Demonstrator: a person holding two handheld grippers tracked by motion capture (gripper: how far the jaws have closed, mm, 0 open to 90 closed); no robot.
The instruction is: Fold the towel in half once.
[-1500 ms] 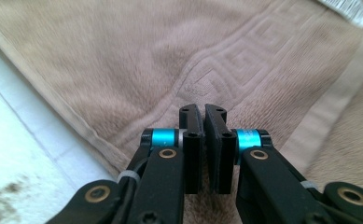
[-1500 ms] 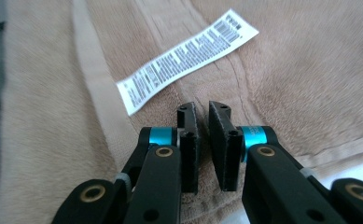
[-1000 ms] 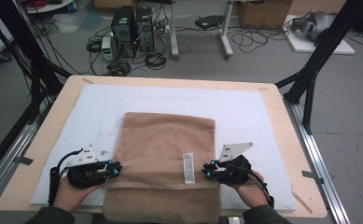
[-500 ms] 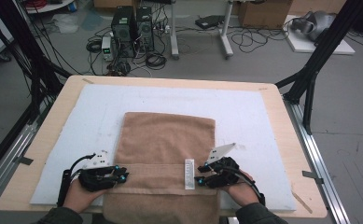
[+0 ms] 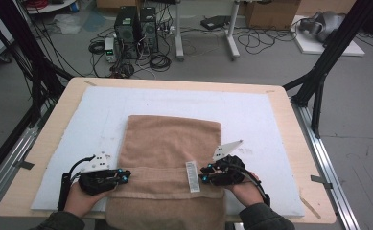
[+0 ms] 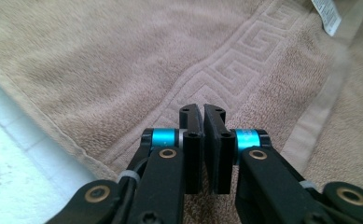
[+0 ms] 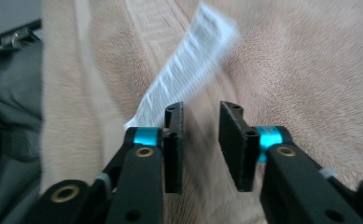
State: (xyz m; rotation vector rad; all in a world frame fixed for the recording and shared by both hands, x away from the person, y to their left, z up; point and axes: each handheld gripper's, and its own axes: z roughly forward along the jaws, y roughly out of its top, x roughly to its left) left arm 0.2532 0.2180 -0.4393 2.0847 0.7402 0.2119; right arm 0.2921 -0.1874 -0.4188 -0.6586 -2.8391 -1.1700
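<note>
Brown towel [image 5: 173,158] flat on white mat [image 5: 265,120], draped over table's near edge. Left gripper [image 5: 122,175] at towel's left edge, jaws just closing, nearly together, apparently nothing between. Right gripper [image 5: 204,175] beside white label [image 5: 192,170], jaws closing, gap remains, blurred.

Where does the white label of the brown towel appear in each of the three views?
High view: the white label lies low, right of centre, on the towel, beside the right gripper.
Left gripper view: top right corner, partly cut off by the edge.
Right gripper view: upper middle, a blurred slanted strip above the jaws.
Shared landmark: the towel's woven border band.
</note>
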